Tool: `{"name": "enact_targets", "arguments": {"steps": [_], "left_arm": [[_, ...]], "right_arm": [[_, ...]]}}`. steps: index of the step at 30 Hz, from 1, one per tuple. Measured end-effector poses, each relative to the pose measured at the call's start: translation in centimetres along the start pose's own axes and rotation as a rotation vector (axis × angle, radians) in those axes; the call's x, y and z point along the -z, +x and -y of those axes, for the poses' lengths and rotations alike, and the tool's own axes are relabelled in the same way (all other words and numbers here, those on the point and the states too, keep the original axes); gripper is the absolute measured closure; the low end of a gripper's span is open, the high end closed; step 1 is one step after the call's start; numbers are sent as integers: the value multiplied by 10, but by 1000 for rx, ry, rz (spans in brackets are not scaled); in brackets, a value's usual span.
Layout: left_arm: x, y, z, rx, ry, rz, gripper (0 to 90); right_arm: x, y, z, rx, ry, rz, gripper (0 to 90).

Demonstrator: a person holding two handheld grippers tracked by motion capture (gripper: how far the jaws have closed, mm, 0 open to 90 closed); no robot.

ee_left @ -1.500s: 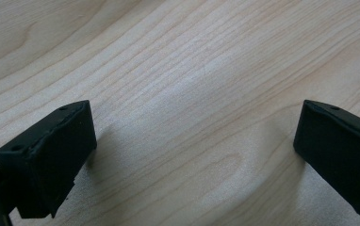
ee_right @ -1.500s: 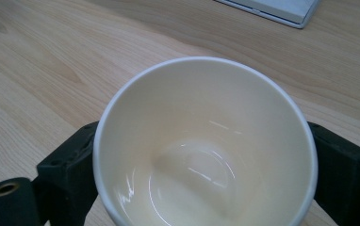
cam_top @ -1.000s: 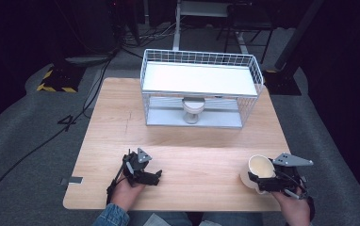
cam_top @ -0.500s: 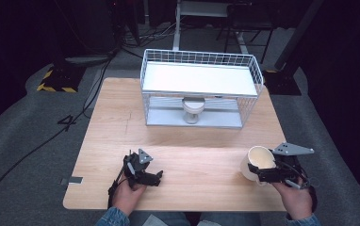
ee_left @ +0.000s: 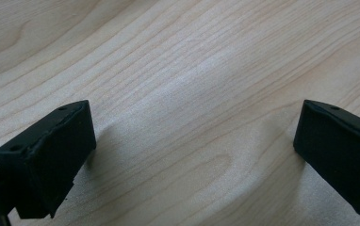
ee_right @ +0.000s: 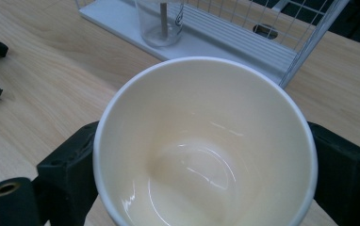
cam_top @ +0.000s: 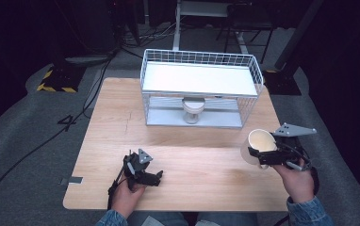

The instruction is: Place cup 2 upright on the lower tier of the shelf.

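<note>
I see bright light falling from above on the wooden table (cam_top: 187, 141), while the floor (cam_top: 22, 127) and the room behind it are very dark. The white shelf (cam_top: 198, 79) glows almost too bright. The high view is a bit soft and grainy. In my left gripper view the wood is sharp, with soft shadows beside the black jaws. In my right gripper view the cup (ee_right: 206, 146) has small shiny spots inside, and its near rim is blurry.
</note>
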State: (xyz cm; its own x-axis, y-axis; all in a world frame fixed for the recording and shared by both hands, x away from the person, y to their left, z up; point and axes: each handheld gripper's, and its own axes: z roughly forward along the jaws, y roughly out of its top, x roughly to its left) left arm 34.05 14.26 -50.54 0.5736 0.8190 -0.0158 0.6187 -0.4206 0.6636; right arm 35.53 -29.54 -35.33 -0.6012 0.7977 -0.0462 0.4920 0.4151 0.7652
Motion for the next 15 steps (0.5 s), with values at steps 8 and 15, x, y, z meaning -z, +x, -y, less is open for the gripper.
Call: {"name": "enact_targets", "arguments": {"steps": [8,15], "left_arm": [[0,0,0,3,0,0,2],[0,0,0,4,-1,1,2]], "right_arm": [[2,-11,-33,-9,2,10,103],[0,-15,-55,-5,1,9,102]]}}
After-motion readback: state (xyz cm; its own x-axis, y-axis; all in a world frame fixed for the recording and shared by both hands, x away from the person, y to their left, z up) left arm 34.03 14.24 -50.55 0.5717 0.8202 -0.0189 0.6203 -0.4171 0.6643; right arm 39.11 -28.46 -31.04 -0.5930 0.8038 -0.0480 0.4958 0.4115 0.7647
